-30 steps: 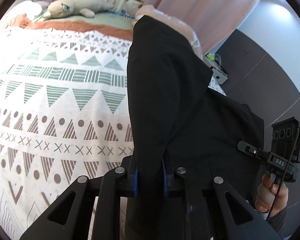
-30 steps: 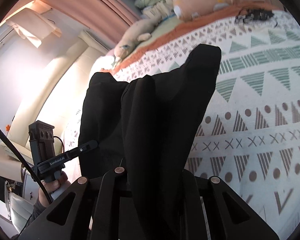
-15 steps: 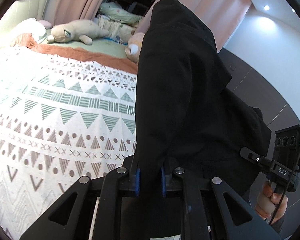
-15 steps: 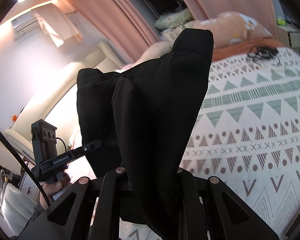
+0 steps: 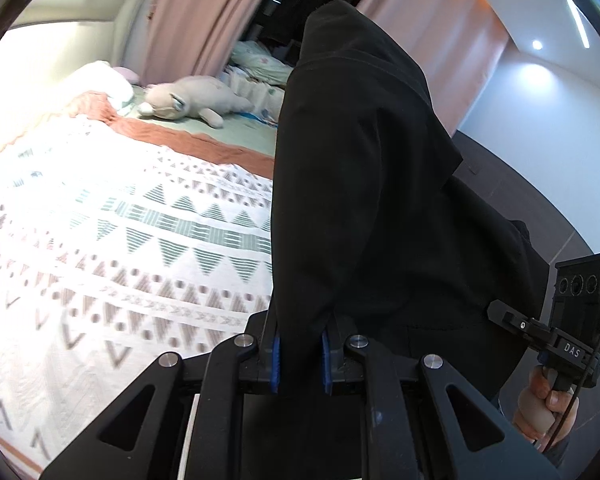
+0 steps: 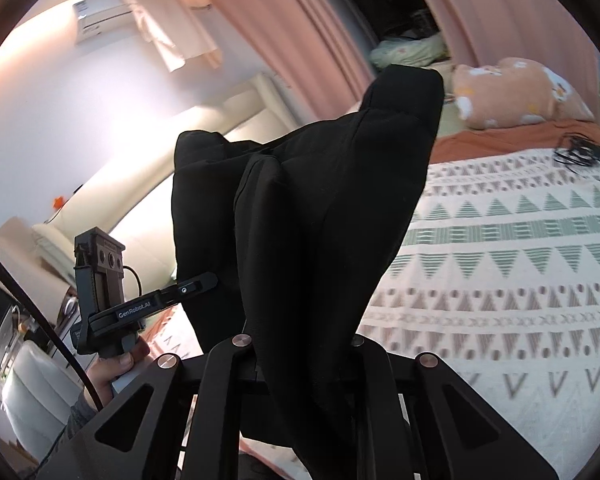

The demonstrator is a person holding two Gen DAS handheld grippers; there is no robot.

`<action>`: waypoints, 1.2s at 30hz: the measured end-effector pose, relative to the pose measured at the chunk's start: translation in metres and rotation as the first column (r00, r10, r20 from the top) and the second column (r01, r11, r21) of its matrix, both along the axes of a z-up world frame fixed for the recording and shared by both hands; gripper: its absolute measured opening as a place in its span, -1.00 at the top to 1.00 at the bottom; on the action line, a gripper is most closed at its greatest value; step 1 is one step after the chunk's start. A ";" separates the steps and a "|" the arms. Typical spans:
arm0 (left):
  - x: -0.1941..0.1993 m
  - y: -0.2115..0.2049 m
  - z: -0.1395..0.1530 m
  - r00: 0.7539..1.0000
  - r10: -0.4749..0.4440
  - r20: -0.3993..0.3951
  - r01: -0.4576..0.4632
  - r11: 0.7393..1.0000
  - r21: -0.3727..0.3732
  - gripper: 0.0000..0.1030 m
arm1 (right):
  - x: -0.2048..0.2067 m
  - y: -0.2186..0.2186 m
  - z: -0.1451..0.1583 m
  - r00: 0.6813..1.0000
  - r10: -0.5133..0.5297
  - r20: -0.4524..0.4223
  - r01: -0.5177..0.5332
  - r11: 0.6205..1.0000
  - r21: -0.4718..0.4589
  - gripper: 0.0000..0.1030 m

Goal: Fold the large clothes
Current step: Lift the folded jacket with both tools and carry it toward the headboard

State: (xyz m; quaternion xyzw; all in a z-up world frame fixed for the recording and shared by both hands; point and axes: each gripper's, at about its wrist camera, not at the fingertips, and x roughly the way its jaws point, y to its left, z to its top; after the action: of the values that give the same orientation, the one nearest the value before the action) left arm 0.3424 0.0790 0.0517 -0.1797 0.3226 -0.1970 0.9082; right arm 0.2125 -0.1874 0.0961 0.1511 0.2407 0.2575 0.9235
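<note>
Left wrist view, left to right. Bed (image 5: 80,216): covered by a white spread with green and brown triangle bands, lit bright at the near left. Grey plush toy (image 5: 192,102): lay at the head end on a pale green sheet, beside a white pillow (image 5: 100,80). Pink curtains (image 5: 204,16): hung behind. Black garment (image 5: 360,184): held up off the bed, draped in tall folds, its lower edge between the blue pads (image 5: 275,364) of the left gripper (image 5: 300,364); jaws stood narrow, pinching the cloth. Right gripper (image 5: 508,316): at far right, a hand (image 5: 544,412) on its handle, tips buried in the same cloth.

Right wrist view, left to right. Left gripper (image 6: 208,280): held by a hand (image 6: 116,364), tips against the garment's edge. Cream headboard (image 6: 148,200): behind it. Black garment (image 6: 324,220): hung from the right gripper (image 6: 300,360); jaws narrow, clamped on the cloth, pads hidden by it. Orange pillow (image 6: 516,92) and a black cable (image 6: 576,152): lay on the bed (image 6: 520,280) at right.

No containers in view.
</note>
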 end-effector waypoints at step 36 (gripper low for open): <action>-0.116 0.362 -0.018 0.867 0.497 -0.035 -0.491 0.864 0.108 0.72 | 0.177 0.319 -0.054 0.827 0.556 -0.079 -0.558 0.830 0.006 0.79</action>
State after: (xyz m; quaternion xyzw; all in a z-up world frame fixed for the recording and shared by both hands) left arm 0.2261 0.4405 0.0333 -0.2186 0.3026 0.0635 0.9255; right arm 0.3891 0.1319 0.0425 0.0761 0.3120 0.5072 0.7997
